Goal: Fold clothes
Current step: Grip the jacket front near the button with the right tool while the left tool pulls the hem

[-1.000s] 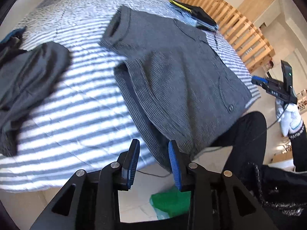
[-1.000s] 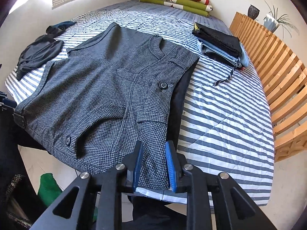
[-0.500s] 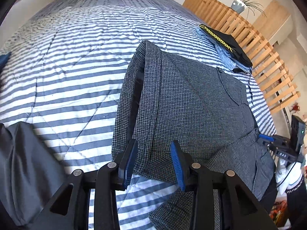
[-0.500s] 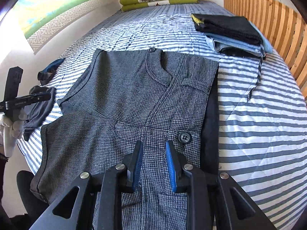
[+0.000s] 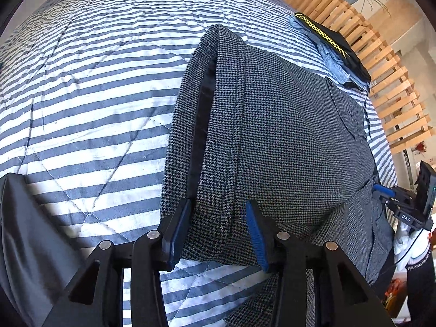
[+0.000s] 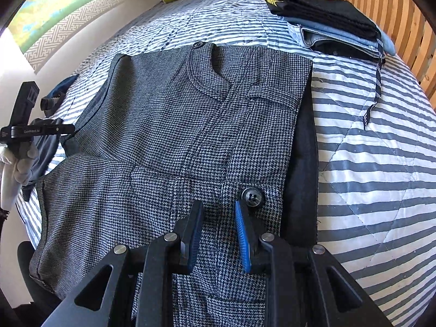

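Both tongs stand open: the left gripper (image 5: 218,229) has its fingers on either side of the grey houndstooth vest (image 5: 286,136), and the right gripper (image 6: 219,231) hovers over it. This vest lies flat on the striped bed (image 6: 368,163), with folded clothes (image 6: 335,24) at 1 o'clock.

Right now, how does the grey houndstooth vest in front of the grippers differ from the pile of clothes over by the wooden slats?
The grey houndstooth vest lies spread out as one garment, not fully folded; the pile of clothes is several folded pieces stacked neatly. The vest is a fine grey check with dark buttons; the pile is plain black on top with blue denim beneath. The vest covers far more of the bed. Both rest on the striped bedspread.
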{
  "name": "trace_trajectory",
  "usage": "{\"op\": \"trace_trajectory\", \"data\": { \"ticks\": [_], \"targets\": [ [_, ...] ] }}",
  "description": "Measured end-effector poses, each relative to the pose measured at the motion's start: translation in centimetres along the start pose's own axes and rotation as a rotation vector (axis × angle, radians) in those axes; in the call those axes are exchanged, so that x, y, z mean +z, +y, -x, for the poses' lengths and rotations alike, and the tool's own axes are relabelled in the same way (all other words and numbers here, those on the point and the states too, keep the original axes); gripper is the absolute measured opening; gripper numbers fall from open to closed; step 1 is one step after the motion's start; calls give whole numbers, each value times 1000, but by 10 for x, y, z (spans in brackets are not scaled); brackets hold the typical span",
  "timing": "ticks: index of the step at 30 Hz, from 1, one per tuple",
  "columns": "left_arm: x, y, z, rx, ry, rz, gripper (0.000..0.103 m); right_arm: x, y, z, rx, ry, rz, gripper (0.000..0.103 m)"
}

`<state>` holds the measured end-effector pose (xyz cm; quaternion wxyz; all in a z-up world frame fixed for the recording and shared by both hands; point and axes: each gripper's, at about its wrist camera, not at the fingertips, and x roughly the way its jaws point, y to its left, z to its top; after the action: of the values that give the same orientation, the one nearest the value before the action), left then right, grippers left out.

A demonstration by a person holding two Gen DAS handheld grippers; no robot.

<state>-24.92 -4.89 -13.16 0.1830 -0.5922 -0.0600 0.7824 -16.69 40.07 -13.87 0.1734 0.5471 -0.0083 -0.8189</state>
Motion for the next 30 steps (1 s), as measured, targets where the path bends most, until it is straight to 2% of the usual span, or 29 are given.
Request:
{"op": "trace_trajectory", "data": {
  "ticks": [1,3,7,9,11,15,17,20,21,25,27,30],
  "targets": [
    [-1,-3,1,15,-13,-18,34,-1,0,0,-1,1,1,22],
    [-4,-7,6,45,-35,-41,6,-1,-1,0,-2,3,-1,22],
    [-13,-5,28,25,-100,-25,5,0,0,-1,-15,15,9,22],
    [-27,-1,42,-8,-129,-6,5,-3,3,1,-21,26,28,22],
    [-44,4,46,-27,-117,-3,5,-12,6,2,-32,45,53,22],
    [-64,9,29,8,-68,-14,8,-30,11,-3,-66,78,112,22],
    [-58,12,24,12,-70,2,9,-29,13,-1,-80,75,132,22],
    [-44,6,36,39,-126,7,20,-22,16,6,-74,63,123,22],
    [-39,2,41,46,-152,2,20,-20,17,10,-69,48,125,22],
    [-29,-29,44,33,-205,-91,20,-12,23,23,-32,-13,129,22],
    [-27,-41,28,9,-158,-130,20,-9,26,16,-22,-5,117,22],
    [-33,-44,-12,48,-49,-140,20,-8,31,-3,-18,34,125,22]
  ]
}}
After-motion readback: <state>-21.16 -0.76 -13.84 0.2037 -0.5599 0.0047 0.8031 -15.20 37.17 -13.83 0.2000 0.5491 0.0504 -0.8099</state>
